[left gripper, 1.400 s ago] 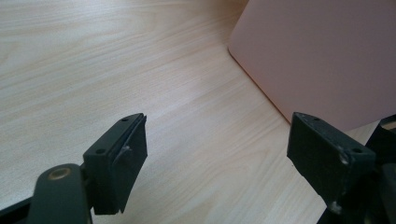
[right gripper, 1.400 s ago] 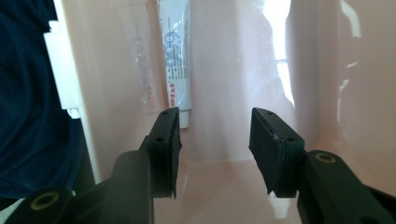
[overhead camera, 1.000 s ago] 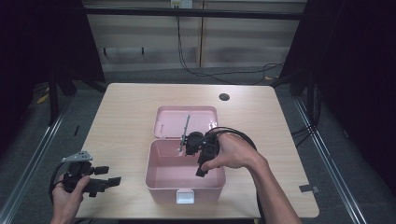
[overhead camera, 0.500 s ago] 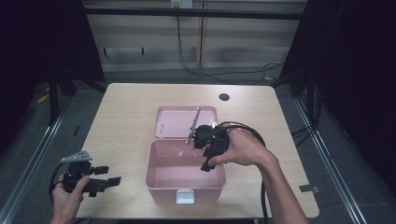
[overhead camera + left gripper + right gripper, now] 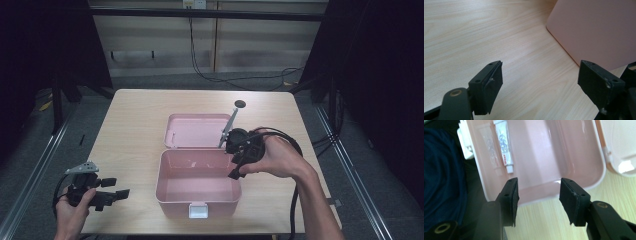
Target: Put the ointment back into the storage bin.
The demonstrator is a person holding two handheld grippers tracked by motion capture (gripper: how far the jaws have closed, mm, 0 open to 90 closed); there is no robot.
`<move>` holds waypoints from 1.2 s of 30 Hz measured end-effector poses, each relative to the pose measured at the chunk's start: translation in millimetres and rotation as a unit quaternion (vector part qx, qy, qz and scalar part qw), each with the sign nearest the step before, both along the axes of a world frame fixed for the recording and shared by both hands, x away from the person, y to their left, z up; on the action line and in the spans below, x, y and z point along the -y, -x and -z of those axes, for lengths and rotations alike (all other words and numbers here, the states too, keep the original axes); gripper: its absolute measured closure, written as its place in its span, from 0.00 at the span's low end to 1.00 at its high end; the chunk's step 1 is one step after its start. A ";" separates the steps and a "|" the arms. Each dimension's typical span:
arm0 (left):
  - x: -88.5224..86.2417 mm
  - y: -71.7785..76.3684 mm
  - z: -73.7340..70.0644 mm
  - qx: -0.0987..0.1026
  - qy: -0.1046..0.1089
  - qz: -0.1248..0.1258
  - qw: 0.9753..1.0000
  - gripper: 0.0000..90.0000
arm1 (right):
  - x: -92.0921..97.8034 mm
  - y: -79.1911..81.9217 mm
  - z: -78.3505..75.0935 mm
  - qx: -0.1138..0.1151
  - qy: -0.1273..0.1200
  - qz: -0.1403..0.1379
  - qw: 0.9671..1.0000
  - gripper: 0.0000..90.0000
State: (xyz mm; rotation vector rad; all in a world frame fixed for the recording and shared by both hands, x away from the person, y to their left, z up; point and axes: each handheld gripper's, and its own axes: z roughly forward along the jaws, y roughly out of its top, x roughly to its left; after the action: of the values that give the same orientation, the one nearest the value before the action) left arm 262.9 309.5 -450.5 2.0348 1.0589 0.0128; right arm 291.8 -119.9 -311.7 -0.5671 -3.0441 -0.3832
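High view: pink plastic box (image 5: 198,192) lies open at table (image 5: 135,125) centre.
Right gripper (image 5: 537,195): jaws open, empty, over right rim; white tube (image 5: 503,143) inside.
Left gripper (image 5: 102,192): open, near-left.
Advice: probably lower slowly before grasping anything.

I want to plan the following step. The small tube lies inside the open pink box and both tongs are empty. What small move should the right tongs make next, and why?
Probably withdraw the right tongs a little further from the pink box. Its jaws stand open with nothing between them, and the tube lies on the box floor beside the front wall. The lid lies open behind the box, so closing it seems the likely follow-up.
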 end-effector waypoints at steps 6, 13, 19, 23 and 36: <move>-0.1 -0.1 0.2 0.002 -0.001 -0.003 1.000 0.22 | 18.7 2.2 -2.1 0.006 -0.006 0.021 1.000 0.56; 0.3 0.1 0.3 0.002 -0.002 -0.004 1.000 0.22 | 34.0 5.3 4.5 0.000 0.006 0.029 1.000 0.56; -0.1 -0.1 0.4 0.002 -0.002 -0.003 1.000 0.22 | 46.3 7.7 17.9 -0.008 0.008 0.044 0.999 0.56; -0.3 -0.1 0.6 0.001 -0.003 -0.004 1.000 0.22 | 55.5 11.3 32.3 -0.020 0.008 0.052 0.998 0.56; -0.2 -1.4 1.1 -0.001 -0.005 -0.003 1.000 0.22 | 86.4 21.9 69.1 -0.029 0.019 0.075 0.997 0.56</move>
State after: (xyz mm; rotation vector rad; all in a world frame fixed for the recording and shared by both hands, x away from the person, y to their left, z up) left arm 264.3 309.7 -451.6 2.0399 1.0683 0.0190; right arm 269.9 -206.4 -380.8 -0.7983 -2.9685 -0.3074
